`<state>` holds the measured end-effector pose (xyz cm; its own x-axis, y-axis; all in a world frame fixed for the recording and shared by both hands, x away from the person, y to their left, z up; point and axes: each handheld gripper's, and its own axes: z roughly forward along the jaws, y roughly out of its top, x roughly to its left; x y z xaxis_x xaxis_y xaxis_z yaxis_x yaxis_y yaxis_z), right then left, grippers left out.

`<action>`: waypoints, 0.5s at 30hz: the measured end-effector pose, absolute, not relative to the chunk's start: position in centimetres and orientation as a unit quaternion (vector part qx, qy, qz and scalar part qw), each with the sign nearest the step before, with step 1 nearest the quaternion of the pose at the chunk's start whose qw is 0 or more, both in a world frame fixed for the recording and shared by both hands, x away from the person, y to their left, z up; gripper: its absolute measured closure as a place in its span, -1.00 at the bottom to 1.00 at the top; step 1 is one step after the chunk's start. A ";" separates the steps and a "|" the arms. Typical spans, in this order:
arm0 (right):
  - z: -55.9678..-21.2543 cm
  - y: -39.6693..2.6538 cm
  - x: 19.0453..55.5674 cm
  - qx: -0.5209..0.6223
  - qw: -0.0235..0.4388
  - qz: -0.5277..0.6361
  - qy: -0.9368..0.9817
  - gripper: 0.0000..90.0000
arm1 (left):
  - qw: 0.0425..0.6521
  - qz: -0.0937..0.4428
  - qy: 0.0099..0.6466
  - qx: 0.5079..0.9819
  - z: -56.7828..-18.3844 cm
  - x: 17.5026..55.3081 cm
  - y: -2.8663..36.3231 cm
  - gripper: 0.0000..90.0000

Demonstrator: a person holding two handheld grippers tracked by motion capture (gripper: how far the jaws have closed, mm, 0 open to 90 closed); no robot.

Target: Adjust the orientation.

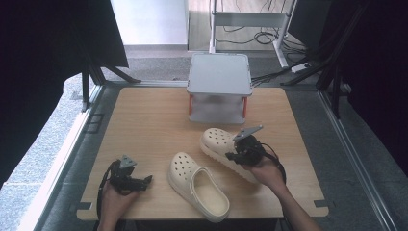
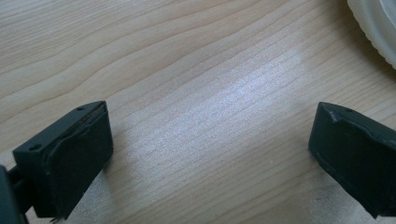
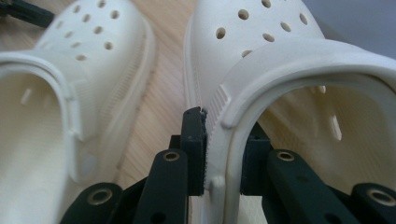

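Two cream clogs (no writing legible).

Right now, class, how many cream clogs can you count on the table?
2. One clog lies near the front edge at the middle; the other clog sits to its right, gripped at its side wall by the right claw.

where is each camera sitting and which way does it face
High view: above the person's side, looking forward and down on the table; forearms and both grippers show.
Left gripper view: on the left gripper, facing bare wood between open jaws.
Right gripper view: on the right gripper, jaws clamping one clog.
High and right gripper views share both clogs.
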<state>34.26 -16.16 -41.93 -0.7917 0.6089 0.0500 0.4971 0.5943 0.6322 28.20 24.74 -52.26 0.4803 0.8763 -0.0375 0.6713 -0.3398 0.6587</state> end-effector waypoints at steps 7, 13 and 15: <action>-43.3 -13.0 33.7 0.298 0.088 0.320 0.895 0.70 | 0.312 0.164 0.483 0.802 -52.3 28.2 24.7 -1.00; -44.2 -11.5 33.4 0.294 0.077 0.316 0.899 0.69 | 0.312 0.165 0.483 0.802 -52.3 28.2 24.7 -1.00; -44.3 -11.4 33.2 0.295 0.073 0.316 0.899 0.69 | 0.312 0.165 0.483 0.802 -52.3 28.2 24.7 -1.00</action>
<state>33.15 -11.40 -44.29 -0.8156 0.5759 0.0554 0.4839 0.6264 0.6112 28.19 24.74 -52.26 0.4800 0.8765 -0.0371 0.6713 -0.3398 0.6587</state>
